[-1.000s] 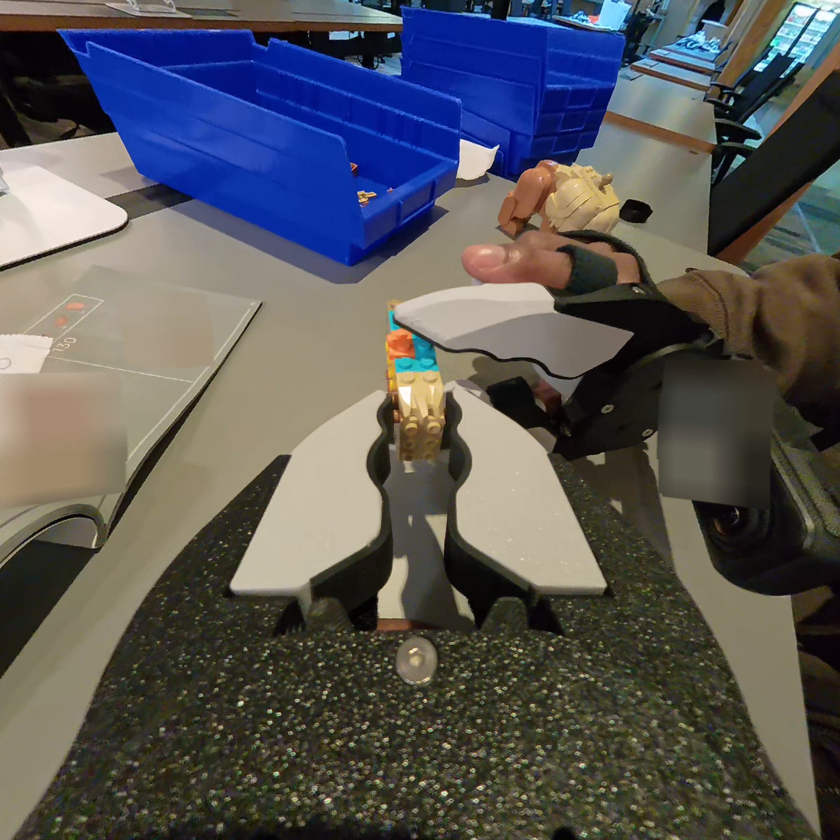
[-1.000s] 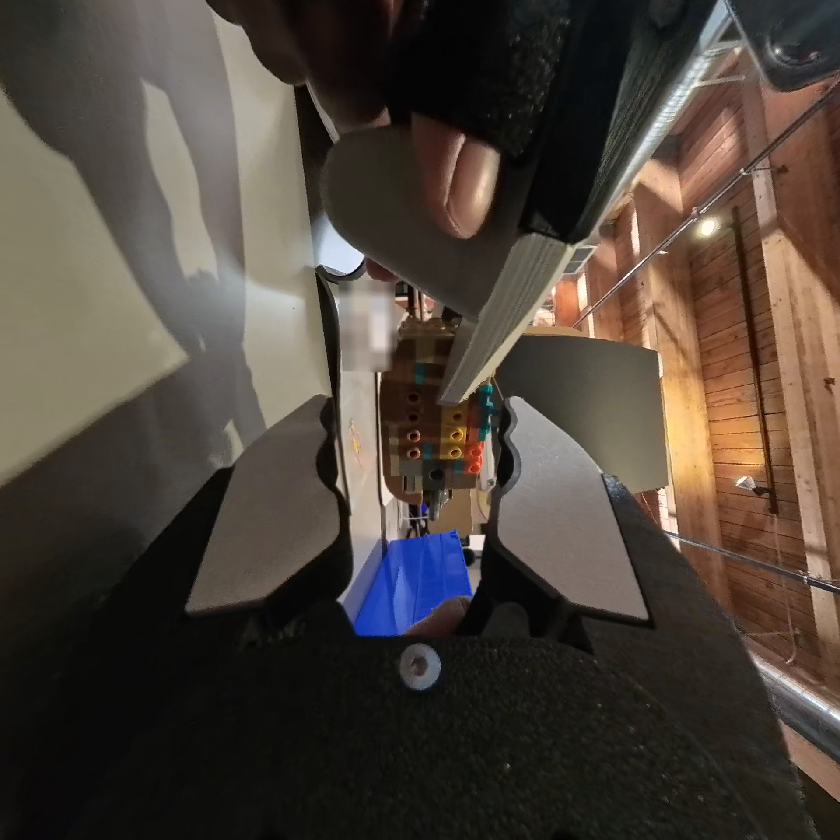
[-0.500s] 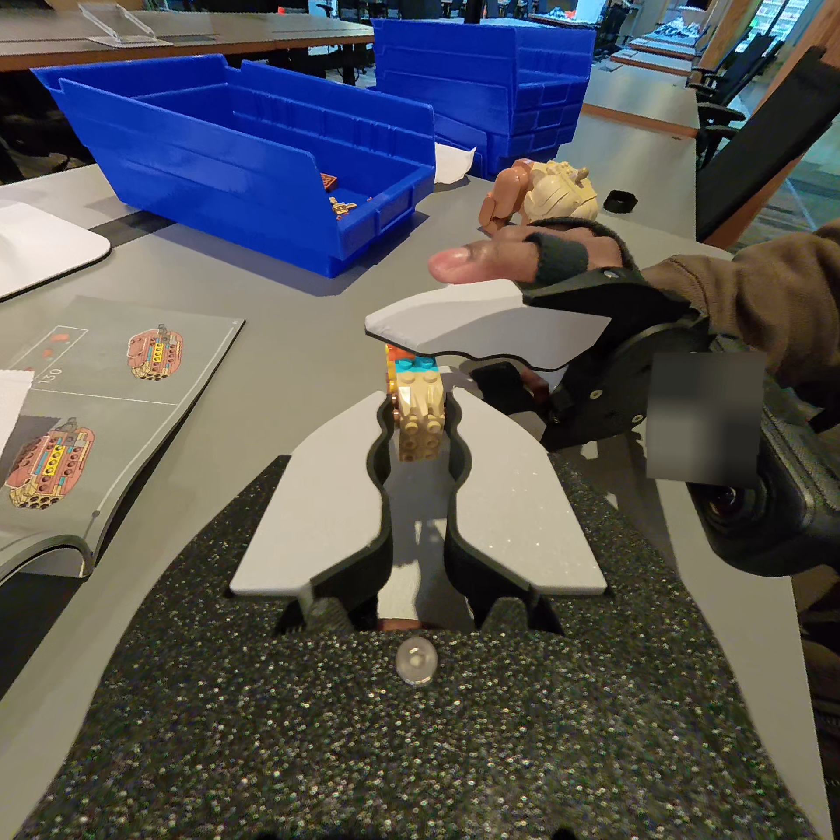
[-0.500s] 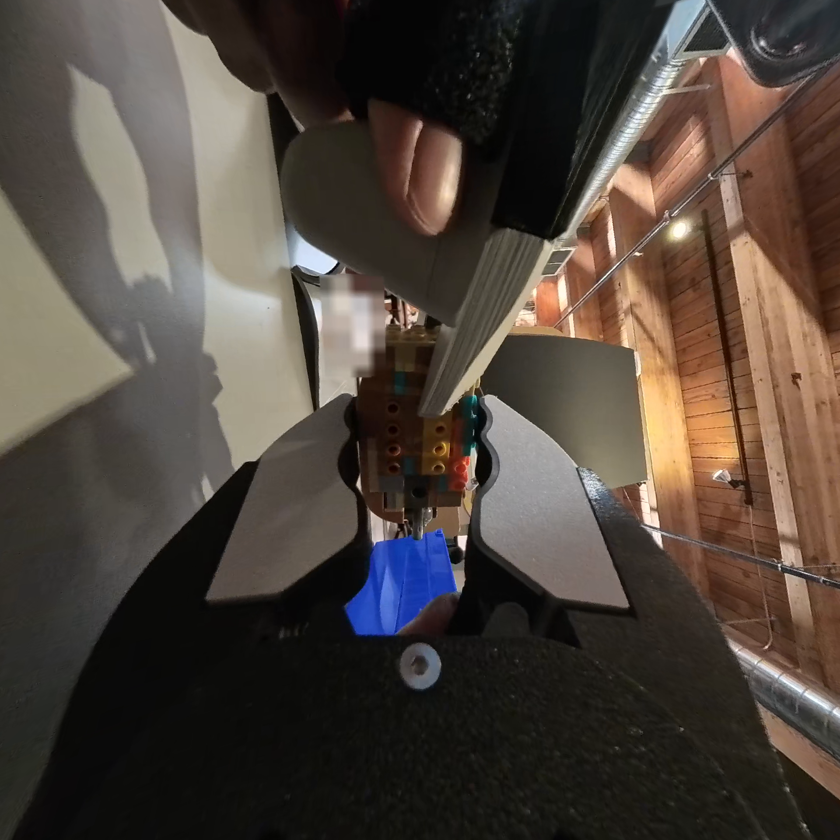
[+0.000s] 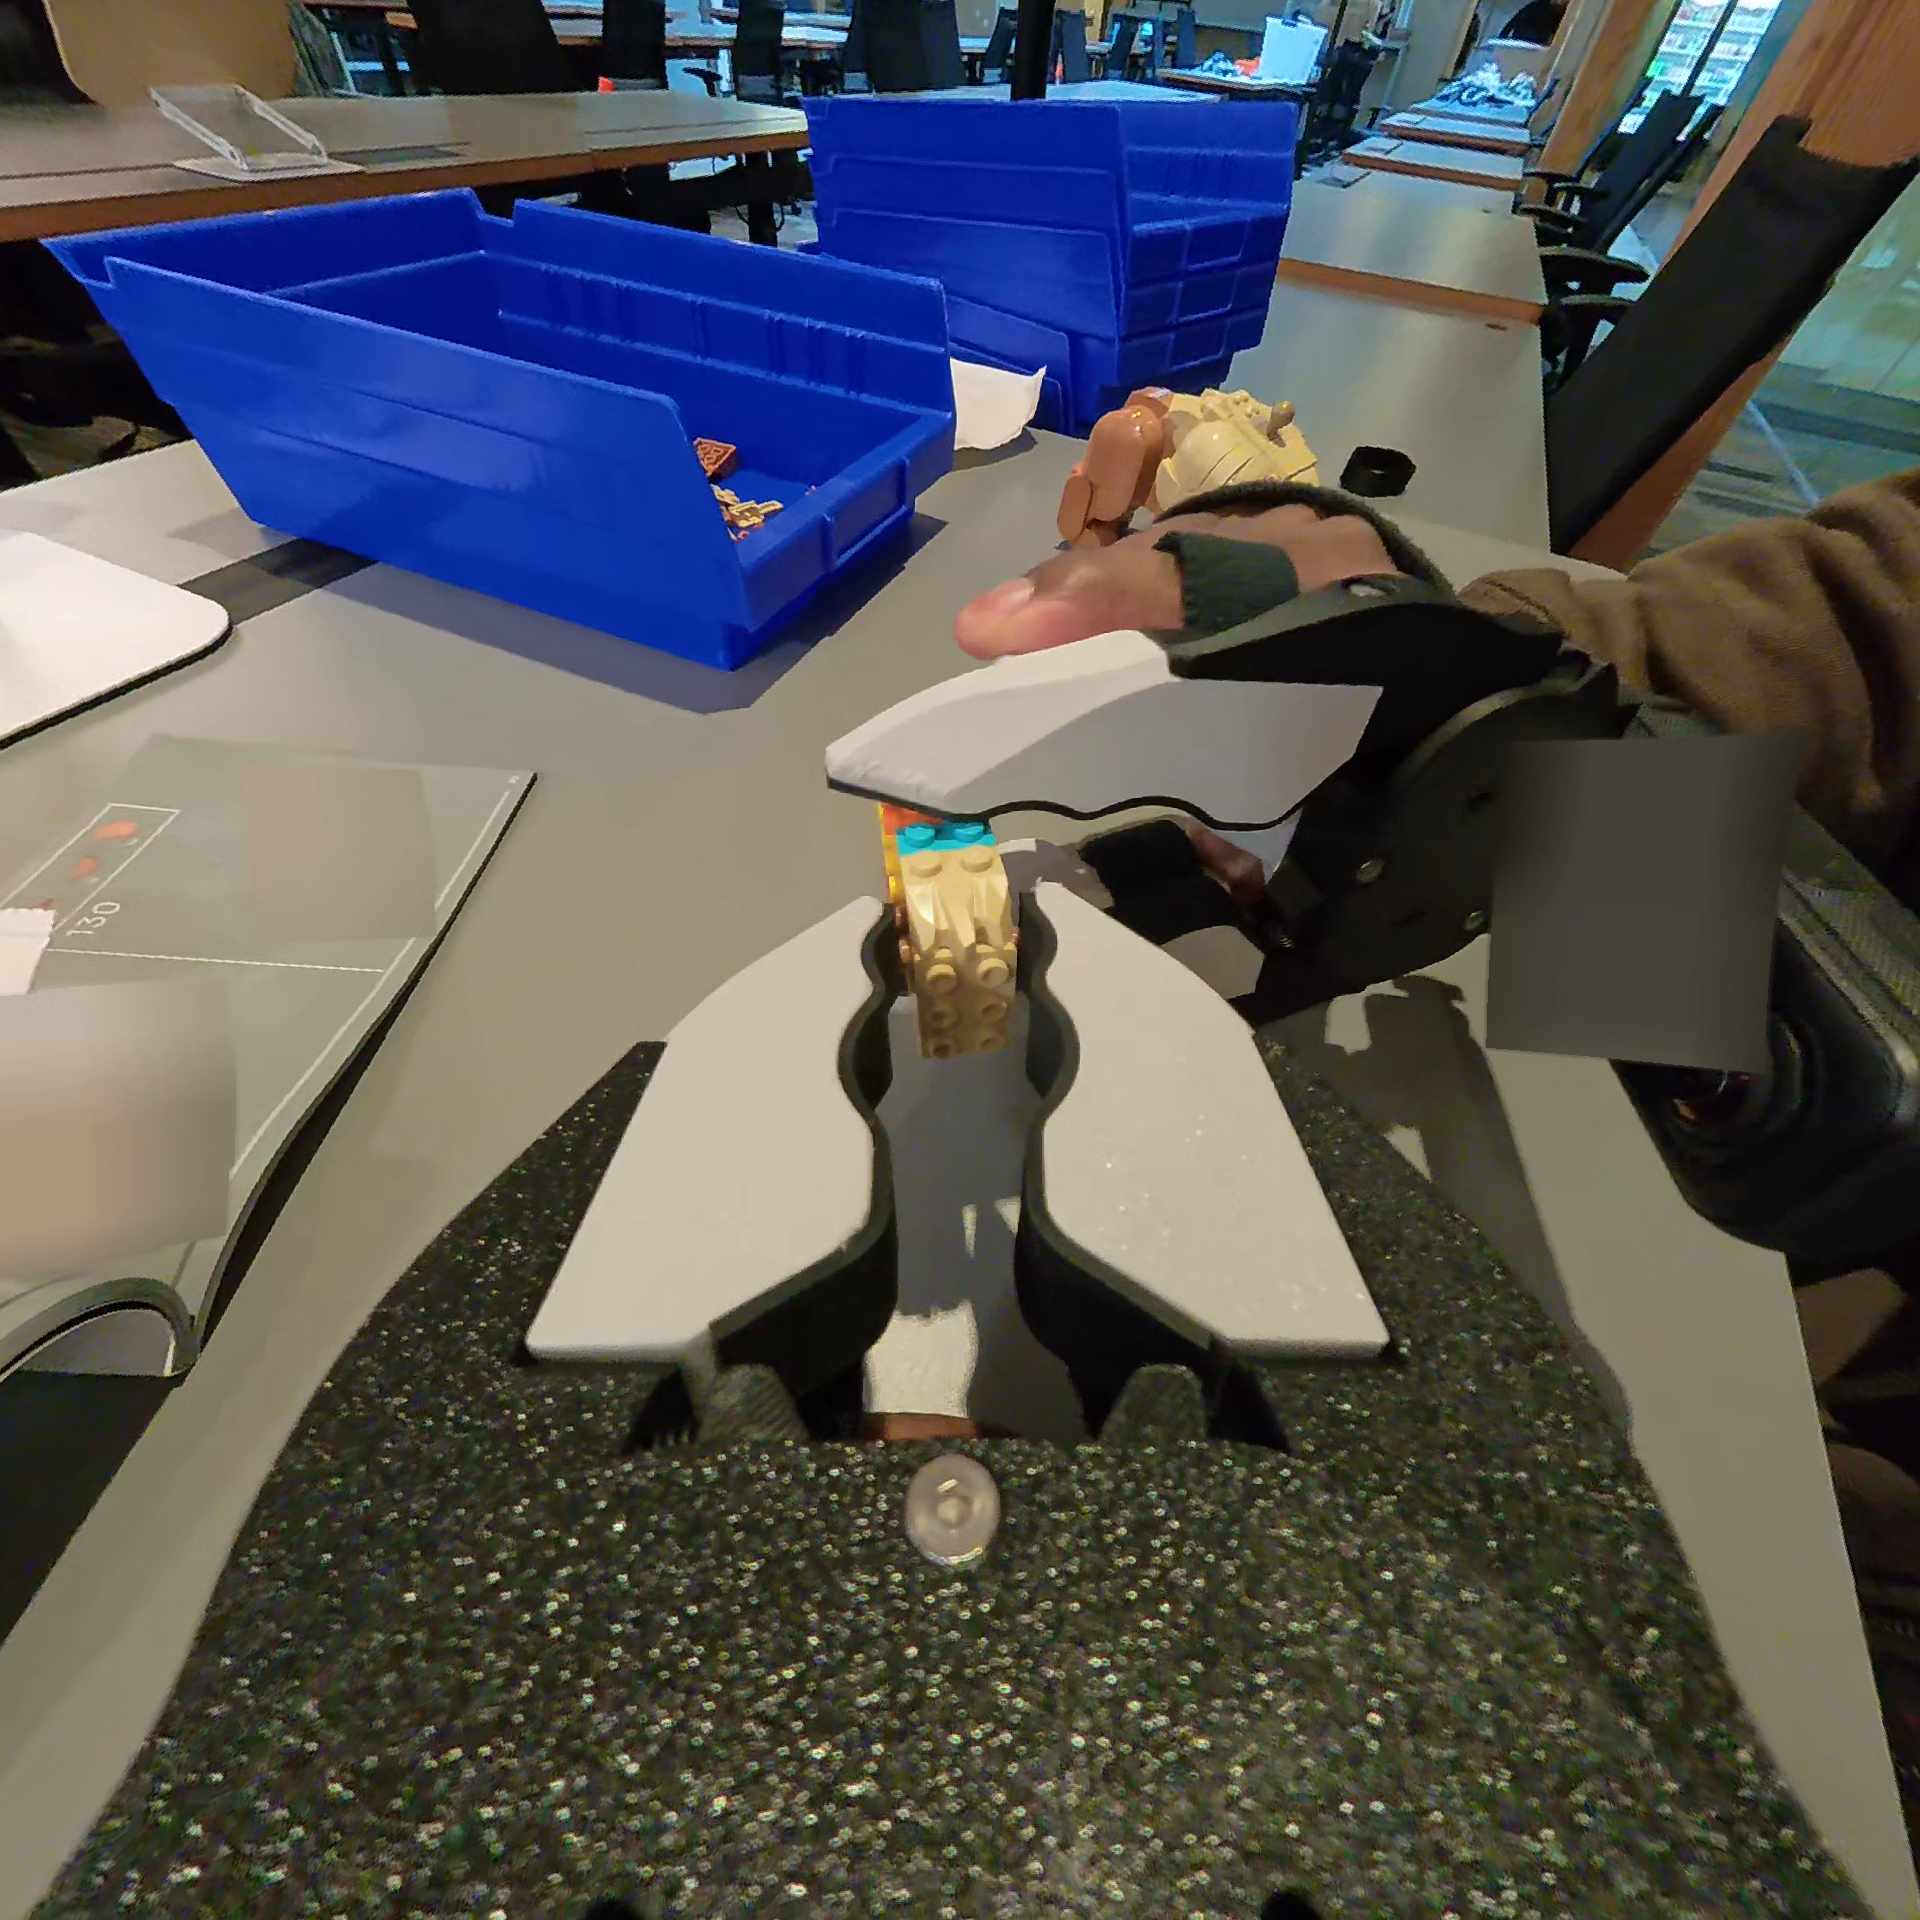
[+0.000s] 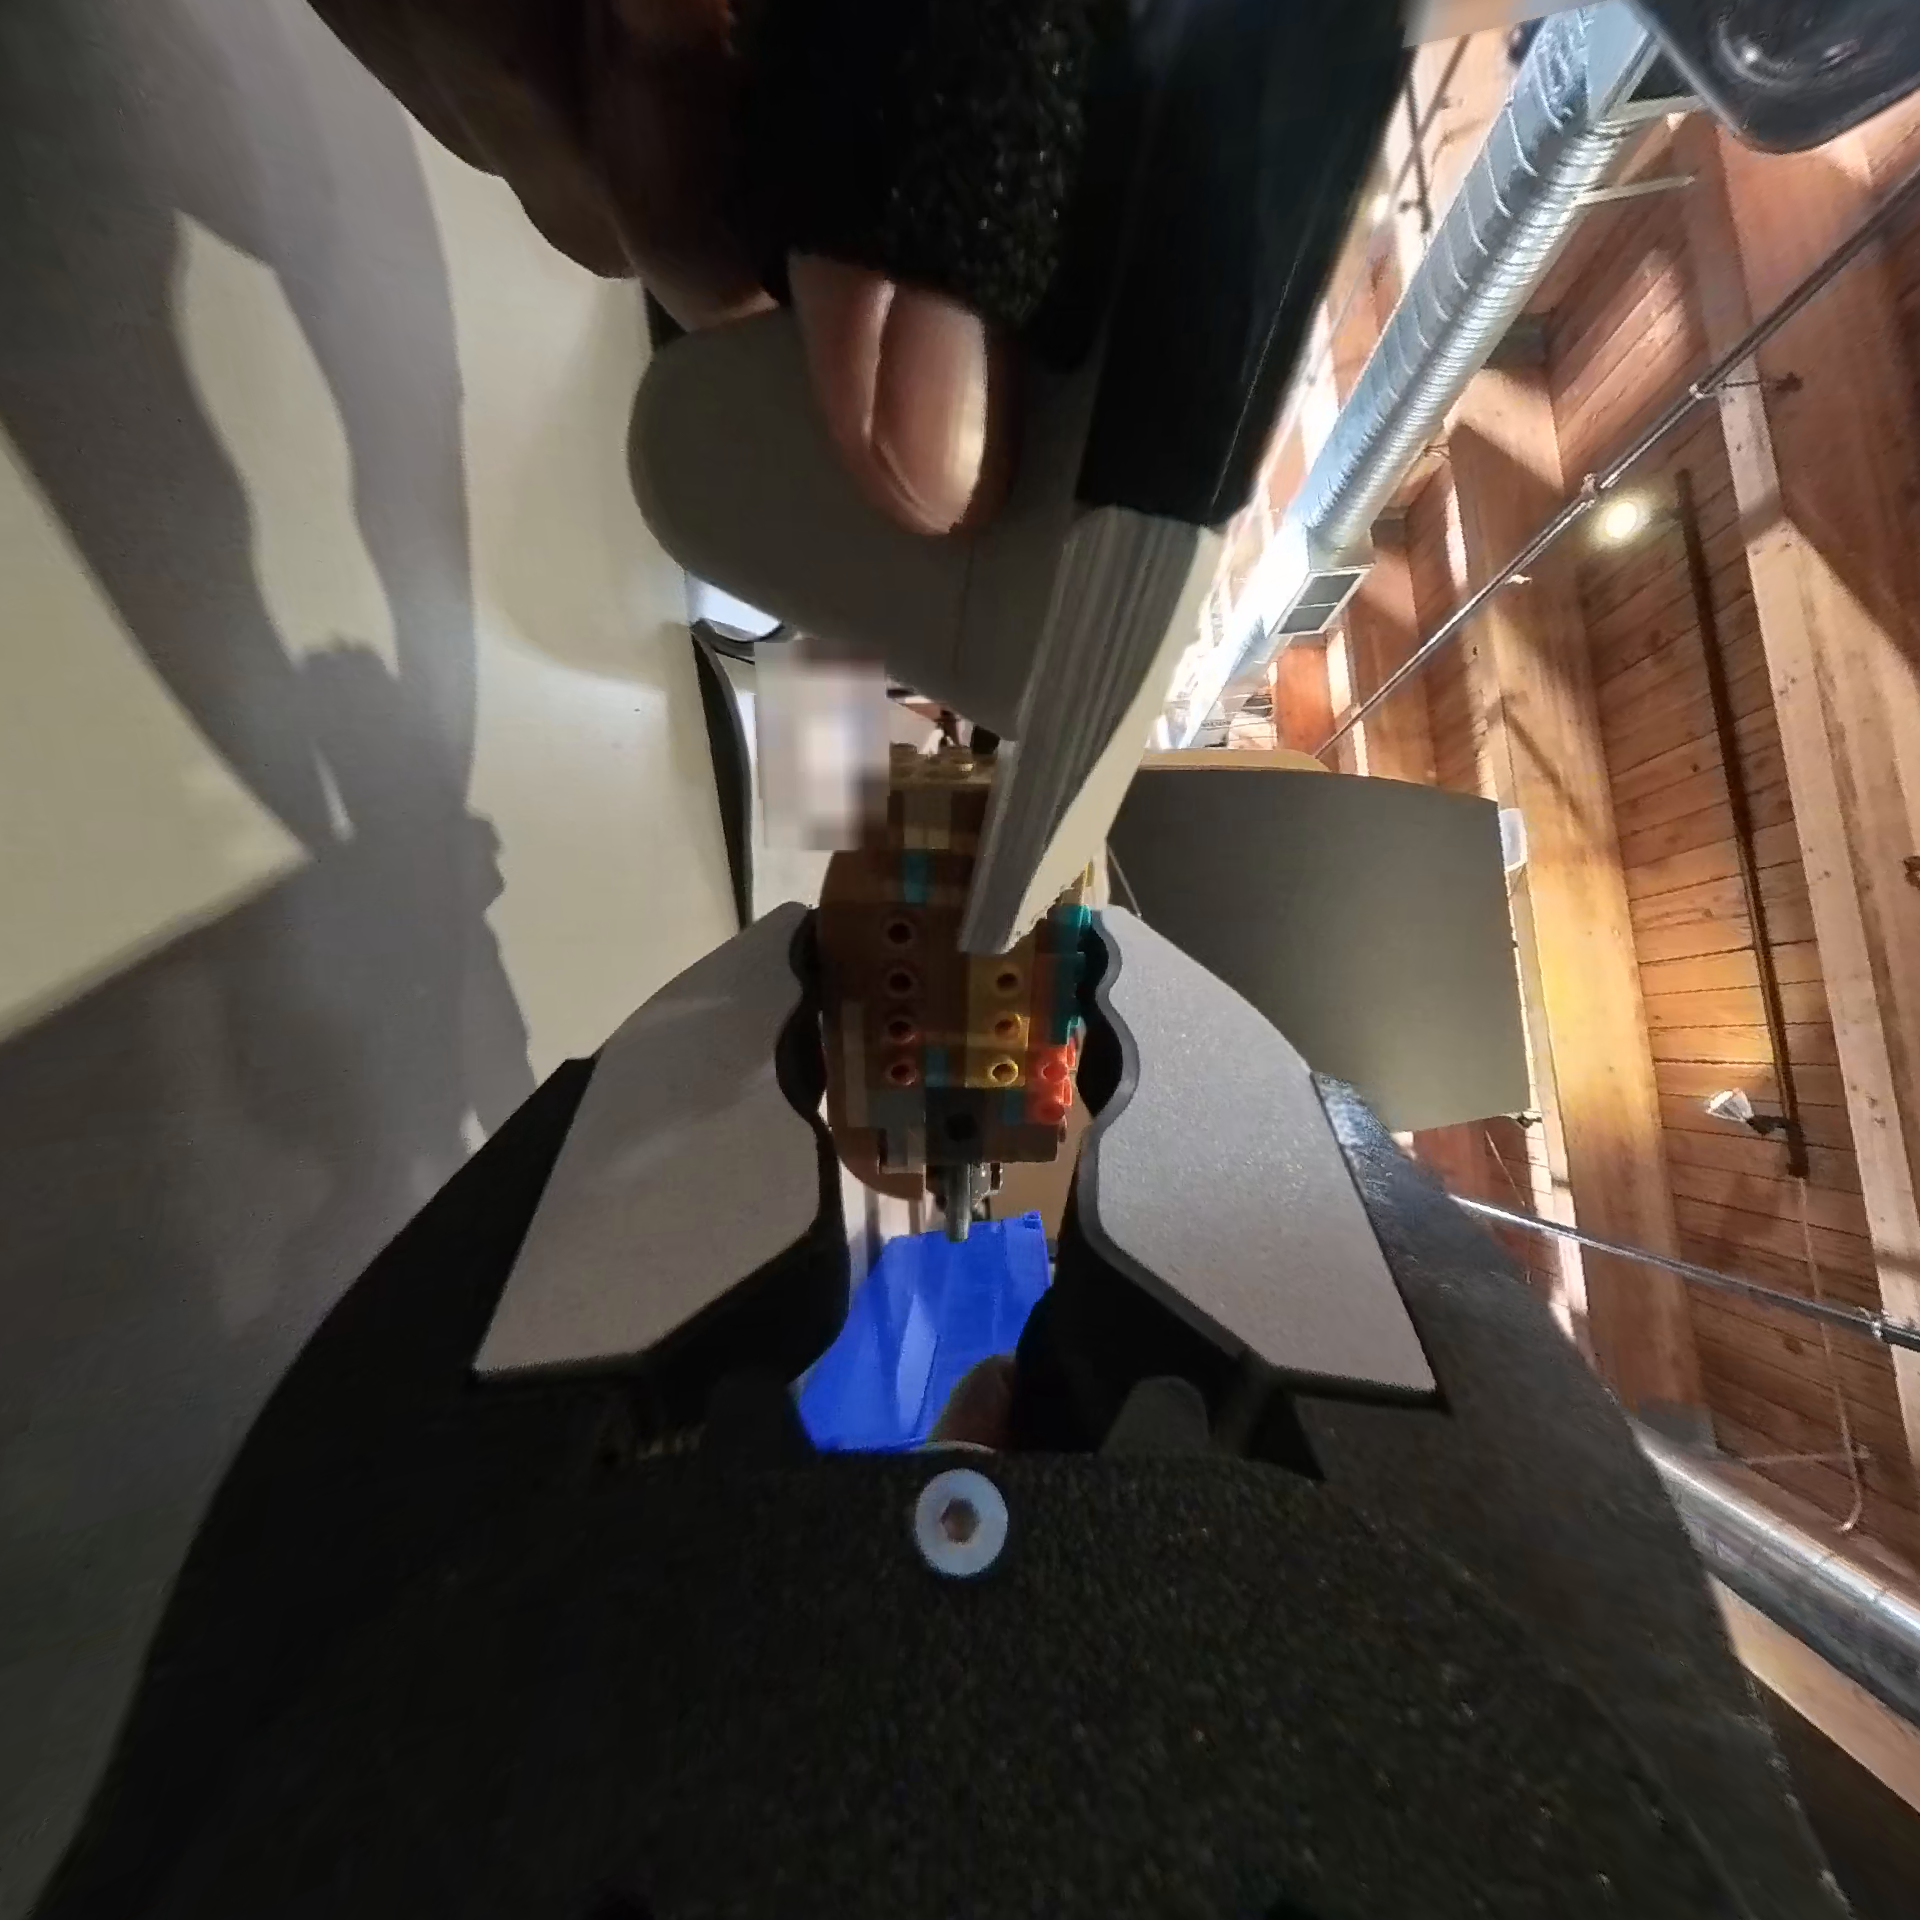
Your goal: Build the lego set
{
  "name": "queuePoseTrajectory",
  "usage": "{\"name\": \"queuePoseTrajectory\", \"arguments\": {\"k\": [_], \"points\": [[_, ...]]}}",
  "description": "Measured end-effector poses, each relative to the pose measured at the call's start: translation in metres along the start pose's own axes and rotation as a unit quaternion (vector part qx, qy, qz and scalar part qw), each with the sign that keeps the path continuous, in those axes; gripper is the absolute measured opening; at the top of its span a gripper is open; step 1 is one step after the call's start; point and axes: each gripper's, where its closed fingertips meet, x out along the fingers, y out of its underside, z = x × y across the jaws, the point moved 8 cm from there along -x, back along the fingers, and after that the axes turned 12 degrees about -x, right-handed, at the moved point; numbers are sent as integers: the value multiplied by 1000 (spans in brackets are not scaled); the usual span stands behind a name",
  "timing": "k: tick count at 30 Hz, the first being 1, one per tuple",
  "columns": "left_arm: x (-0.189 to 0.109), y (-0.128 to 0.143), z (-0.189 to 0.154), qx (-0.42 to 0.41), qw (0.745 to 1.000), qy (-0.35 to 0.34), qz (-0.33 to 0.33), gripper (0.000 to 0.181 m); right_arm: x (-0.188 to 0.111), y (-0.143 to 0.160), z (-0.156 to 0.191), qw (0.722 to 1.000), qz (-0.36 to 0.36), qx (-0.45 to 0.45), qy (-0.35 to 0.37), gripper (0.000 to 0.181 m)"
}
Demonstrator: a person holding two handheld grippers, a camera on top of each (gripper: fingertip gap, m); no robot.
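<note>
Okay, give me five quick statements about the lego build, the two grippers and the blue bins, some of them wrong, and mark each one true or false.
1. The left gripper has its fingers closed on the tan end of the small lego assembly. True.
2. The right gripper hangs well away from that assembly. False: its fingers sit on either side of it, and it looks shut on it.
3. The open blue bin holds a few brown pieces. True.
4. The instruction booklet lies inside the blue bin. False: it lies open on the grey table, left of the grippers.
5. A second tan and brown lego model stands on the table beyond the person's hand. True.
</note>
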Motion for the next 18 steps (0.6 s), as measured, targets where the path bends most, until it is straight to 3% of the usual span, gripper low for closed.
{"name": "queuePoseTrajectory", "arguments": {"k": [10, 14, 18], "points": [[-1, -1, 3, -7, 1000, -5, -11, 22, 3, 1, 0, 1000, 0, 18, 14, 47], [-4, -2, 7, -8, 999, -22, -22, 22, 4, 5, -3, 999, 15, 40, 27, 73], [-6, -2, 10, -25, 999, -10, -26, 22, 3, 7, -2, 999, 10, 48, 21, 71]]}}
